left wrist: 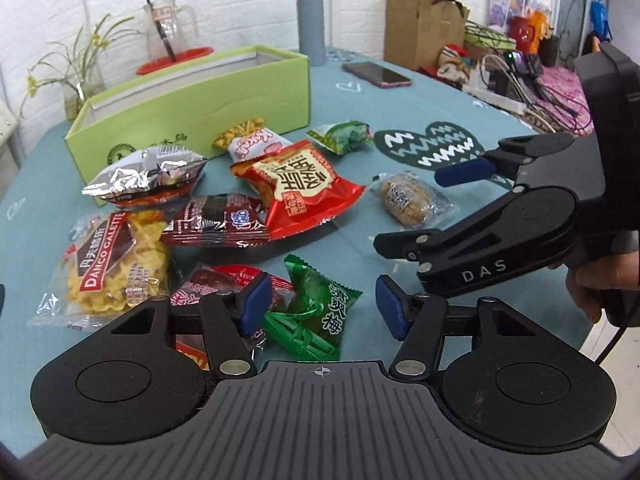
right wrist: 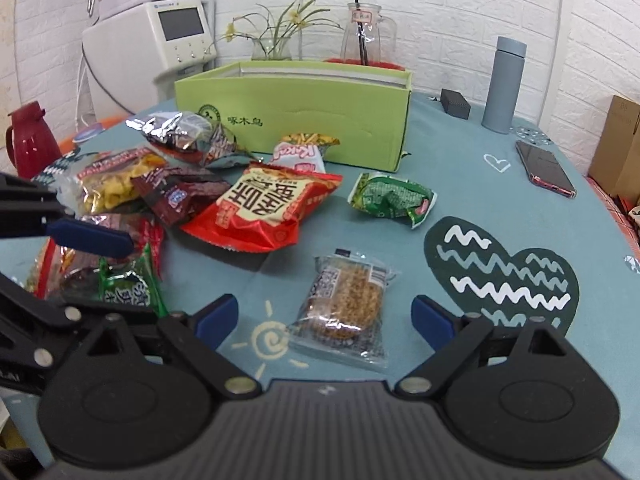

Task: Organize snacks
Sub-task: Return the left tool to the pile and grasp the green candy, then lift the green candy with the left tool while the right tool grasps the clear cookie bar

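Several snack packets lie on the teal tablecloth in front of an open green box (left wrist: 192,108) (right wrist: 296,108). My left gripper (left wrist: 320,308) is open, its pads on either side of a small green plum candy packet (left wrist: 316,312) (right wrist: 128,284). My right gripper (right wrist: 324,320) is open around a clear-wrapped brown cracker (right wrist: 344,304) (left wrist: 408,200). A big red packet (left wrist: 300,188) (right wrist: 264,208), a silver packet (left wrist: 148,176), a yellow Danco Galette bag (left wrist: 112,264), a dark red packet (left wrist: 216,220) and a green pea packet (left wrist: 340,136) (right wrist: 392,200) lie around.
A phone (left wrist: 376,74) (right wrist: 544,168), a grey flask (left wrist: 310,24) (right wrist: 504,84), a glass jug (left wrist: 168,28), a flower vase (left wrist: 84,92) and a cardboard box (left wrist: 420,32) stand at the back. A red jug (right wrist: 28,140) stands at the left edge.
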